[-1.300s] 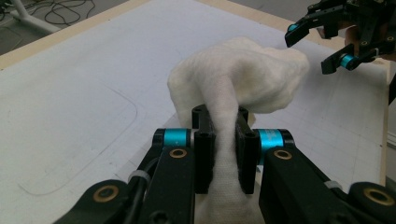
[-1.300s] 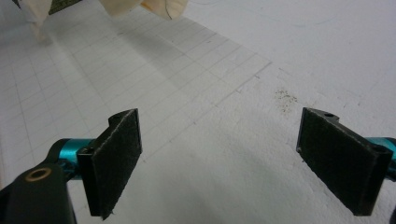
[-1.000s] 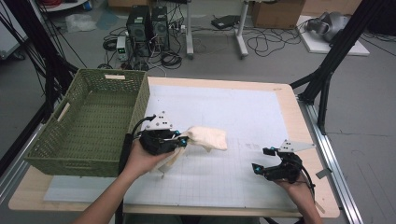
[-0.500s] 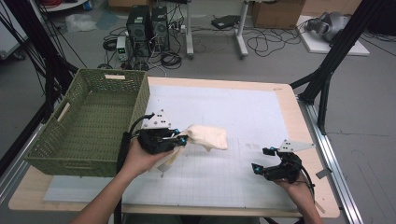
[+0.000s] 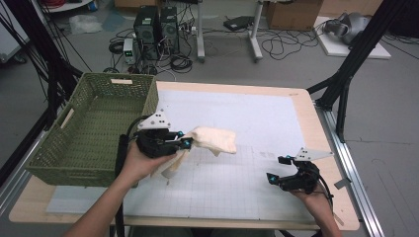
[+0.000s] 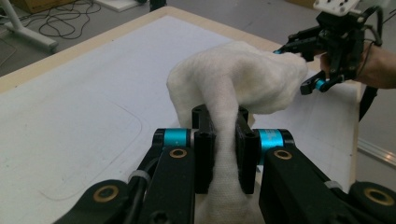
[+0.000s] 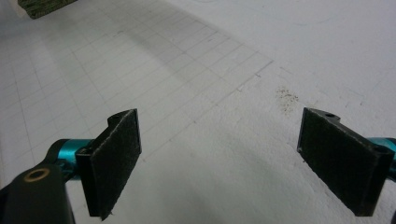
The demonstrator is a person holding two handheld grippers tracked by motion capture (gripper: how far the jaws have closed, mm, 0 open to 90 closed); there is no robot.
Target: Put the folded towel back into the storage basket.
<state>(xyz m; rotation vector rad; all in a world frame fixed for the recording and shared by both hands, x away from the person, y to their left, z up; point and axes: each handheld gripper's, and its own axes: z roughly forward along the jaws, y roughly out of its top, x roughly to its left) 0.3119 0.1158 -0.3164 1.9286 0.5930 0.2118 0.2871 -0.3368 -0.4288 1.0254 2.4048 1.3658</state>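
A cream-white cloth (image 5: 213,139) hangs off the table mat, pinched in my left gripper (image 5: 187,142) just right of the green basket. In the left gripper view the cloth (image 6: 233,79) bulges above the jaws and a strip of it runs down between the pads, on which my left gripper (image 6: 223,140) is shut. My right gripper (image 5: 275,170) rests low at the right front of the mat, held by a hand. Its pads (image 7: 116,154) stand wide apart over bare mat, so my right gripper (image 7: 233,163) is open with nothing between them.
A green woven basket (image 5: 64,148) stands at the left of the table, beside the white gridded mat (image 5: 237,187). The wooden table edge (image 5: 326,148) and a black frame leg (image 5: 346,84) lie to the right. Cables and computers sit on the floor beyond.
My left gripper has risen a little with the cloth, which now hangs higher off the mat. The right gripper has stayed where it was.
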